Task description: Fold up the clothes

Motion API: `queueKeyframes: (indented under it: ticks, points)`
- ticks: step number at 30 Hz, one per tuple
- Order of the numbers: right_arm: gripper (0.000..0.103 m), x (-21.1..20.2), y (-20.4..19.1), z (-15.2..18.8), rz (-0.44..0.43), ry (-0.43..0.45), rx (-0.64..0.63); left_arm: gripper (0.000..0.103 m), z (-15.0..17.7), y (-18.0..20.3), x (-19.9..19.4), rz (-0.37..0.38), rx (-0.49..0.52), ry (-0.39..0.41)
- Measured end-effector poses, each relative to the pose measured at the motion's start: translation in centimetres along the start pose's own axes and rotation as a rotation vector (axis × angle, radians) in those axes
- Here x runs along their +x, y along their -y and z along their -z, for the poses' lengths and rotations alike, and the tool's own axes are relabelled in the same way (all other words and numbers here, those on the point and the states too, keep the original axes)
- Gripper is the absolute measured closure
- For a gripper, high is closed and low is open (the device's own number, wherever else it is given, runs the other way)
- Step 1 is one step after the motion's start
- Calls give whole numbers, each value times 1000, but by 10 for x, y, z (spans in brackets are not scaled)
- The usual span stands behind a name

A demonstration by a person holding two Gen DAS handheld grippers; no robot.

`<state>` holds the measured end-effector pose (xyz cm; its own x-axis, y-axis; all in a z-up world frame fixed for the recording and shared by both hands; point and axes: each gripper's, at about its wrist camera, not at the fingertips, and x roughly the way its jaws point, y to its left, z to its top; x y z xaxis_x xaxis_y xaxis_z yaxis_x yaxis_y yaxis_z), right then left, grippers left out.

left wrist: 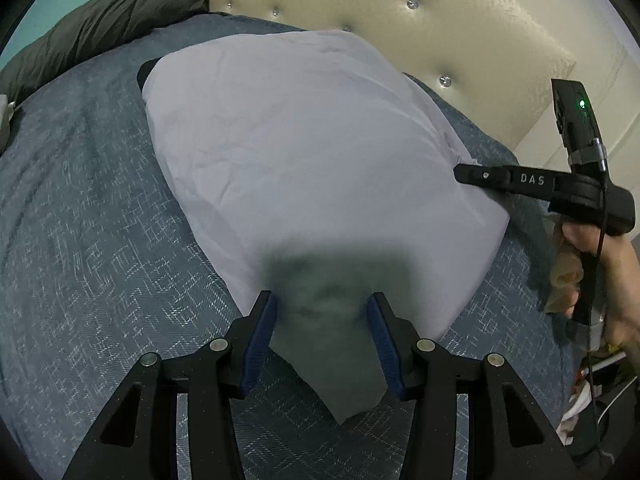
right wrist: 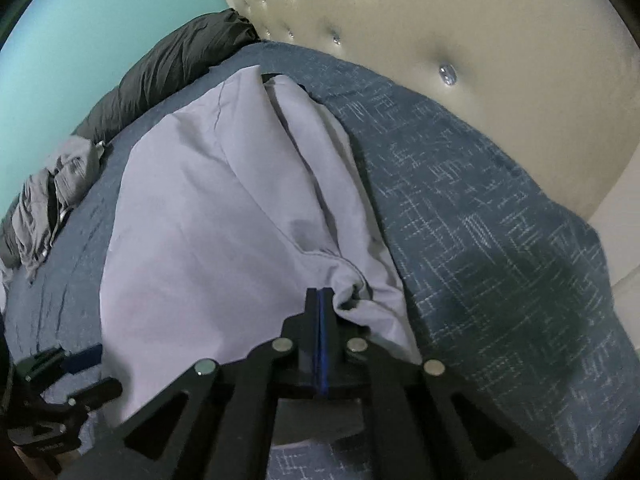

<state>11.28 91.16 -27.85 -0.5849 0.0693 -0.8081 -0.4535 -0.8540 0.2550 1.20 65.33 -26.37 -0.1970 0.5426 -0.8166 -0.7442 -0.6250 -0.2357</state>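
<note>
Bed (left wrist: 80,208) w/ blue cross-hatch bedspread fills both views; cream tufted headboard (left wrist: 400,20) w/ shiny buttons behind it, teal wall (right wrist: 100,40) at far left.

Left to right, relative to the jaws:

- Far ahead-left of both grippers: 1 dark olive puffy bundle (left wrist: 100,20), bedding or jacket, can't tell which, lying along the bed edge by the wall.
- Right-wrist view only, left of the jaws and nearer than that bundle: 1 crumpled grey garment (right wrist: 52,196) on the bedspread, well apart from the main cloth.
- Left gripper (left wrist: 322,312): jaws apart, blue pads facing each other. Between them lies a corner of the cloth, in the gripper's shadow; pads don't press on it as far as visible. This gripper also shows at the lower-left edge of the right-wrist view.
- 1 pale lilac-grey garment (left wrist: 304,152), the task's thing, spread mostly flat on the bedspread straight ahead of the left jaws, reaching toward the headboard. A dark piece peeks out at its far-left corner; can't tell what it is.
- Right gripper (right wrist: 319,300): jaws together, clamped on a bunched fold of the same lilac garment at its right edge; creases radiate from the pinch. In the left-wrist view this gripper sits at right, fingers lying on the cloth's right edge, w/ a green light on its body.
- 1 hand (left wrist: 600,276) visible, wrapped round the right gripper's handle, far right.
- Right of the right jaws: bare bedspread, then headboard.
</note>
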Motion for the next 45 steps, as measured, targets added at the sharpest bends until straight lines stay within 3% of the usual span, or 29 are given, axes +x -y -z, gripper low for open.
queueKeyframes:
  ticks: [2, 8, 18, 21, 32, 45]
  points:
    - [103, -8, 0, -4, -1, 6, 3, 51, -2, -2, -4, 9, -15, 10]
    - [103, -37, 6, -3, 36, 141, 27, 51, 5, -5, -3, 8, -30, 7]
    - [103, -5, 14, 15, 75, 63, 29, 49, 8, 0, 8, -18, 13, -29]
    - [103, -15, 17, 9, 72, 43, 58, 49, 8, -2, -4, -9, -9, -21]
    - [103, -95, -14, 32, 34, 184, 51, 49, 20, 0, -67, -25, -12, 57]
    - [101, -159, -63, 42, -7, 224, 61, 49, 19, 12, -159, -27, -13, 160]
